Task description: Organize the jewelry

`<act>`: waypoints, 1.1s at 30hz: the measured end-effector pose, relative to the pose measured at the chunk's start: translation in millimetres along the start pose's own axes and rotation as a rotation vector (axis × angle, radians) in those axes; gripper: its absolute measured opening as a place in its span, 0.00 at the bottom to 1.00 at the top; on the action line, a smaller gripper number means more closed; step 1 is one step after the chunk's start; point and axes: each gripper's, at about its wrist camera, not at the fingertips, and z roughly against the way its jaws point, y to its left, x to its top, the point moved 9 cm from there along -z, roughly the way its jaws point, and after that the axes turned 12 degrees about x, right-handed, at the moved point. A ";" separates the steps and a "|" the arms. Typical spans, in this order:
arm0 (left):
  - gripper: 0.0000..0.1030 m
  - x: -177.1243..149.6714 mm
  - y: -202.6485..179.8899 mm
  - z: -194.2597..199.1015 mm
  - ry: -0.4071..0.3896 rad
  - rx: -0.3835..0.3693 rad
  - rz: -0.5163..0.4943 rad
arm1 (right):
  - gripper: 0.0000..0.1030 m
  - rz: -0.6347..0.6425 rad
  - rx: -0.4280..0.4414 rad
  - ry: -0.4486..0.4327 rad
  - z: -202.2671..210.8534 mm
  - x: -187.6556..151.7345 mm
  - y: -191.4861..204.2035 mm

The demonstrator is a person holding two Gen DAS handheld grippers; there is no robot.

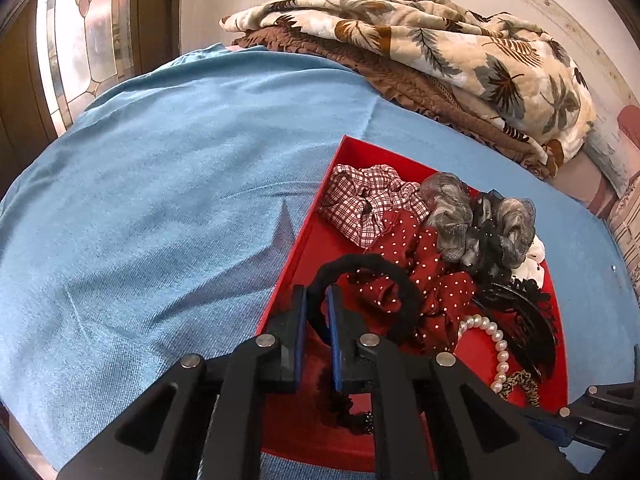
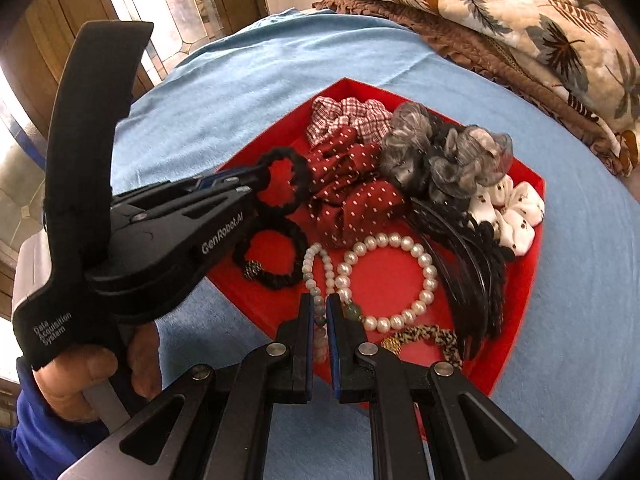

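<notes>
the right tongs (image 2: pixel 319 304) sit nearest, their blue-padded fingers (image 2: pixel 307 320) nearly together and clenched on a strand of small pale and greenish beads (image 2: pixel 320 322) that runs up between them from the near edge of the red tray (image 2: pixel 520 280). just beside that strand lies a ring-shaped pearl bracelet (image 2: pixel 424 264), and by its near side a leopard-print hair tie (image 2: pixel 436 338). the left tongs (image 1: pixel 316 296) are likewise clenched, grasping a black hair tie (image 1: pixel 404 292) by its rim; the loop stands clear above the tray floor, over a second black hair tie (image 2: pixel 276 258) with a small gold bead lying flat below it. a hand (image 2: pixel 92 376) in a blue sleeve holds the left tool's handle. further back in the tray lie a red dotted scrunchie (image 2: pixel 352 184), a checked scrunchie (image 2: pixel 352 114), a grey gauzy scrunchie (image 2: pixel 448 160), a white scrunchie (image 2: pixel 512 212) and a black hair claw (image 2: pixel 464 256). the tray rests on a blue sheet (image 1: pixel 160 180) covering a bed, with a leaf-print blanket (image 1: pixel 460 52) folded at the far side.
</notes>
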 end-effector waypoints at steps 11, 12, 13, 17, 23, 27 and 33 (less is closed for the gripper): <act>0.50 -3.2 -22.5 11.9 -0.059 -0.001 -0.093 | 0.47 0.004 -0.034 -0.048 22.1 -8.3 -2.3; 0.50 -3.1 -22.7 12.1 -0.060 0.001 -0.094 | 0.47 0.006 -0.040 -0.057 24.9 -9.9 -2.7; 0.50 -3.2 -23.3 12.3 -0.058 -0.002 -0.091 | 0.47 0.009 -0.047 -0.067 28.0 -11.6 -3.3; 0.50 -3.2 -23.7 12.6 -0.059 0.002 -0.094 | 0.50 0.038 -0.096 -0.101 41.3 -19.7 -4.5; 0.50 -4.4 -24.9 13.3 -0.070 0.039 -0.116 | 0.52 0.024 -0.125 -0.120 53.6 -30.6 -14.1; 0.51 -7.8 -25.1 13.0 -0.071 0.062 -0.130 | 0.53 -0.031 -0.118 -0.118 55.3 -37.2 -26.3; 0.58 -11.7 -25.4 17.8 -0.088 0.097 -0.144 | 0.54 -0.090 -0.116 -0.118 62.1 -51.4 -40.0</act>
